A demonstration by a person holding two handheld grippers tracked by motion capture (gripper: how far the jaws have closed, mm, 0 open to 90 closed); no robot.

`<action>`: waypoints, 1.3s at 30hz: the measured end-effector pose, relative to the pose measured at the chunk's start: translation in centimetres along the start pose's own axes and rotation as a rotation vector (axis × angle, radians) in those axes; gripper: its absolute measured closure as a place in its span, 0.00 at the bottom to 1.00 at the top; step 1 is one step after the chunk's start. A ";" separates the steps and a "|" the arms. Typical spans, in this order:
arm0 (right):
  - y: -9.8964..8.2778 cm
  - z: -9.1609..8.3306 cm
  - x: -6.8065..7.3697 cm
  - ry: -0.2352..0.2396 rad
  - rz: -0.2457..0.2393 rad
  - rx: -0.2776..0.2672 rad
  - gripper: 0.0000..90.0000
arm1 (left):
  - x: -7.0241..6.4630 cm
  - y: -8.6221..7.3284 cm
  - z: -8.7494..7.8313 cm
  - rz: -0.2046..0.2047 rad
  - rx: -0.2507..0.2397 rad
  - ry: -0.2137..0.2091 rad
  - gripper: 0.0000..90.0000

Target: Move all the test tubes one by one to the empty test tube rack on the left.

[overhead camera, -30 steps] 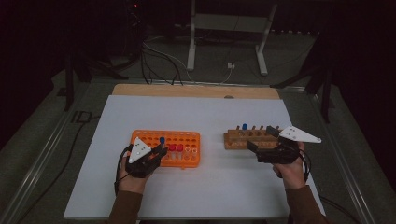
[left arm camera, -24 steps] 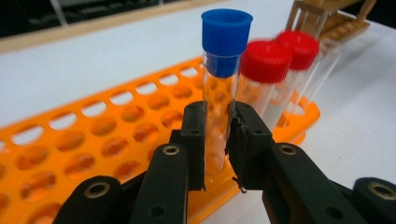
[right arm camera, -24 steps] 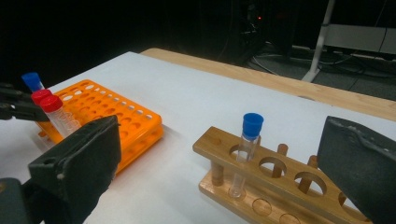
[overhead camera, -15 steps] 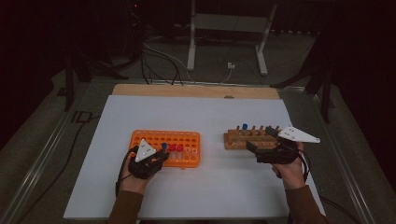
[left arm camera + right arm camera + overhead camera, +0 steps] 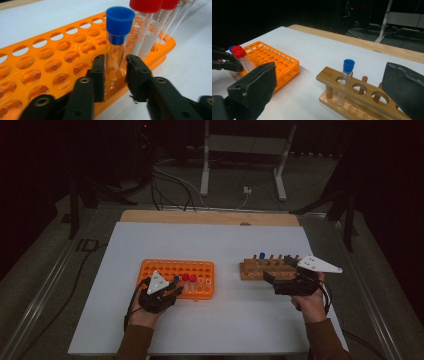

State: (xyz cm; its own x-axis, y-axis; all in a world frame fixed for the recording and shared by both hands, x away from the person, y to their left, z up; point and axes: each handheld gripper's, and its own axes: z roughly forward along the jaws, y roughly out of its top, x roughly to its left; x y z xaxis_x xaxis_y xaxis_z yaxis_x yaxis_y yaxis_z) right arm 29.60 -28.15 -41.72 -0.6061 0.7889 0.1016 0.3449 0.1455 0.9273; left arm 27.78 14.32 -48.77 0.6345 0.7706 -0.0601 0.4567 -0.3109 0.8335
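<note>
Item: blue-capped tube (image 5: pixel 117 47) upright in orange rack (image 5: pixel 50 72), near edge | Left claw (image 5: pixel 115 75): jaws just parted, flanking tube, slight gaps | Right claw (image 5: pixel 329 82): wide, empty | Advice: widen fully, withdraw straight back.

In the left gripper view, the red caps (image 5: pixel 146 5) are cut off by the top edge, and the orange rack (image 5: pixel 50 65) runs off the left edge. In the high view, the left tool (image 5: pixel 172 287) covers the rack's near-left corner; its tips are too small to read.
</note>
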 end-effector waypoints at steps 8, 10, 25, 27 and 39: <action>0.0 0.0 -0.3 -0.011 0.008 -0.002 0.00 | 0.5 0.6 -1.7 -0.042 -0.127 -0.023 0.49; -0.1 0.1 -0.4 -0.013 0.015 -0.008 0.00 | 0.6 0.7 -2.0 -0.053 -0.159 -0.025 0.41; 0.1 2.6 -1.4 -0.056 -0.004 0.028 0.07 | 1.5 1.2 -3.3 -0.150 -0.256 0.064 0.00; -0.1 3.2 -1.6 -0.059 0.000 0.044 0.10 | 1.5 1.2 -3.4 -0.150 -0.267 0.069 0.00; -1.0 6.3 -1.4 -0.151 -0.104 0.118 0.55 | 1.6 1.0 -3.4 -0.158 -0.267 0.090 0.00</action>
State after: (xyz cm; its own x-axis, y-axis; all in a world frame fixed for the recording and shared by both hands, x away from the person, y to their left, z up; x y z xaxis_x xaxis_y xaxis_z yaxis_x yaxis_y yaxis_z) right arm 34.64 -25.67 -45.10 -0.5314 0.8453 -0.0556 0.3731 0.2925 0.8805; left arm 27.13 17.16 -46.15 0.5053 0.8477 -0.1617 0.3580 -0.0354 0.9330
